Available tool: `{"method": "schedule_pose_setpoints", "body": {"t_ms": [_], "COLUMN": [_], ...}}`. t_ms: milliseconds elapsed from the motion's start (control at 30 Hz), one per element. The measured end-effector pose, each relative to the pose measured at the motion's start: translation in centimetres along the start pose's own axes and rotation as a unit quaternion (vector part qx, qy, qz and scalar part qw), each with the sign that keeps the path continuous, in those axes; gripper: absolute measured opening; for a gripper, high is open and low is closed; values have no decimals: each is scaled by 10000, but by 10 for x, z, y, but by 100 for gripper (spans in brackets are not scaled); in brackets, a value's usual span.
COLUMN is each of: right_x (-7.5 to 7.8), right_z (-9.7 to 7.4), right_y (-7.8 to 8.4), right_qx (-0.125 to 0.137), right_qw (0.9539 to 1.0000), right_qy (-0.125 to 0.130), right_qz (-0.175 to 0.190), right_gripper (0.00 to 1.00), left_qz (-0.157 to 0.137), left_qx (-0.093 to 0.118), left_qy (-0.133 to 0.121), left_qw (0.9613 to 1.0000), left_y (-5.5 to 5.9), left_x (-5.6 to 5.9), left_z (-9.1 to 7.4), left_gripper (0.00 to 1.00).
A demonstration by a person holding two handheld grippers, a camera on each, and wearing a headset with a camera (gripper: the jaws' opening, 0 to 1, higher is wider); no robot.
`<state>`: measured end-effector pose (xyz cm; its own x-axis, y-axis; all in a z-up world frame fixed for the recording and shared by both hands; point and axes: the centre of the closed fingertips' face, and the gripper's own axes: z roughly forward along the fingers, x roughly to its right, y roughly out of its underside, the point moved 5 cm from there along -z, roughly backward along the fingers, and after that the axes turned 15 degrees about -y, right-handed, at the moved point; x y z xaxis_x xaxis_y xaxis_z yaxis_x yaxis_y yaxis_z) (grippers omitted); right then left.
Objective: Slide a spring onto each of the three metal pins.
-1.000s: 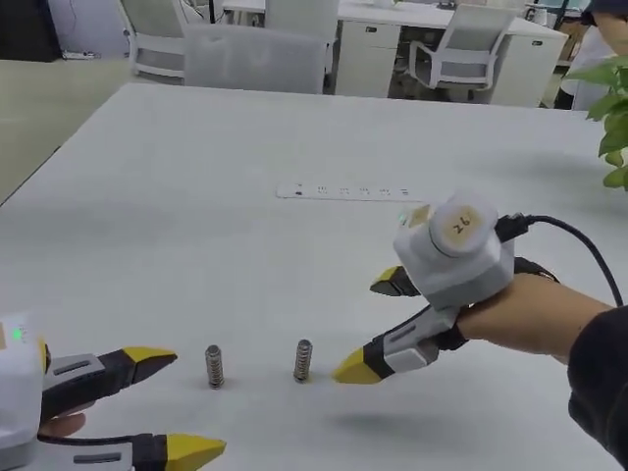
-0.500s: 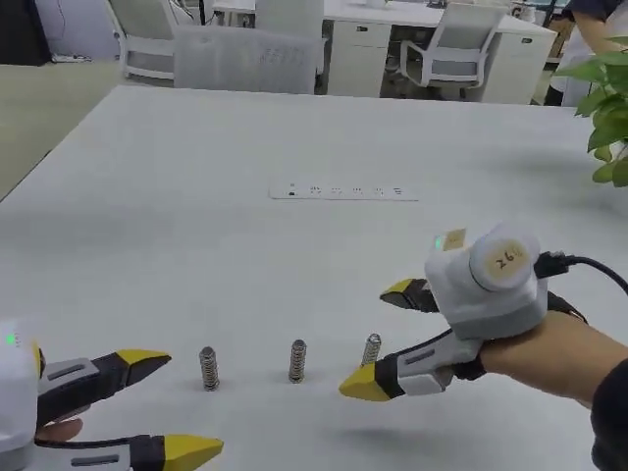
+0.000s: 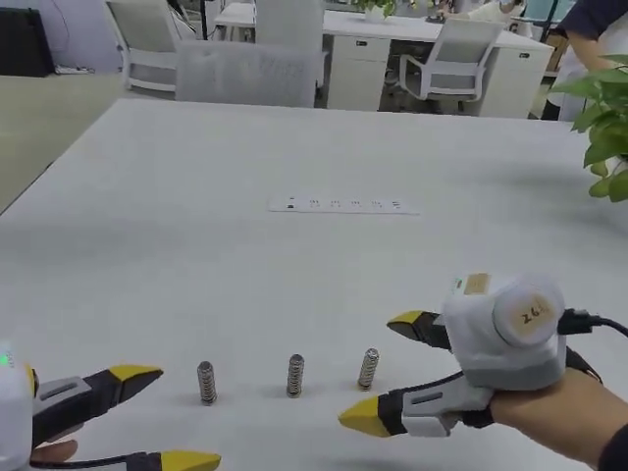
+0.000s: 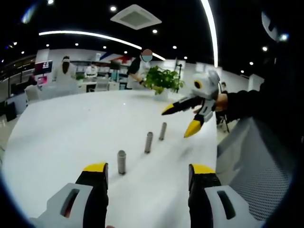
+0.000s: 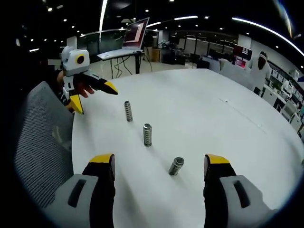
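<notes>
Left tongs (image 3: pixel 167 417) (image 4: pixel 149 168) are hovering low over the white tabletop (image 3: pixel 294 275), jaws standing wide apart and gripping nothing. Right tongs (image 3: pixel 379 370) (image 5: pixel 159 159) are likewise hovering with jaws spread wide, nothing between the pads.

Three springs are standing upright in a row between the two tongs. The first spring (image 3: pixel 206 383) (image 4: pixel 121 162) is standing just ahead of the left tongs' tips, apart from them. The second spring (image 3: pixel 295 376) (image 5: pixel 147 135) is standing midway along the row. The third spring (image 3: pixel 368 369) (image 5: pixel 175 166) is standing just ahead of the right tongs, in line with the gap between the jaws, touching neither. Whether a pin is sitting inside each coil cannot be told.

Well beyond both tongs, a white power strip (image 3: pixel 343 205) is lying flat. Past the far edge, office chairs (image 3: pixel 456 54) are standing, and a potted plant (image 3: pixel 603 128) is showing far out to the right tongs' side.
</notes>
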<state>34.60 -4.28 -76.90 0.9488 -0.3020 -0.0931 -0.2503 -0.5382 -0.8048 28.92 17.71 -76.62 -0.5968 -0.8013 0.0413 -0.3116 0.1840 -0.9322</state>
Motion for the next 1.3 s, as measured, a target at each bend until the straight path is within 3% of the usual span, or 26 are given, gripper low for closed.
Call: {"method": "schedule_pose_setpoints", "body": {"t_ms": [600, 1300], "right_x": [-5, -2], "right_z": [0, -4], "right_y": [10, 8], "right_qx": [125, 278], "right_qw": [9999, 9995], "right_qy": [40, 106], "right_qz": [93, 114], "right_gripper": [78, 80], "left_qz": [-73, -61], "left_qx": [52, 88], "left_qy": [-155, -215], "left_qw": [9998, 9997], "left_y": [2, 1], "left_x": [1, 1], "left_z": [0, 1], "left_gripper": [66, 67]}}
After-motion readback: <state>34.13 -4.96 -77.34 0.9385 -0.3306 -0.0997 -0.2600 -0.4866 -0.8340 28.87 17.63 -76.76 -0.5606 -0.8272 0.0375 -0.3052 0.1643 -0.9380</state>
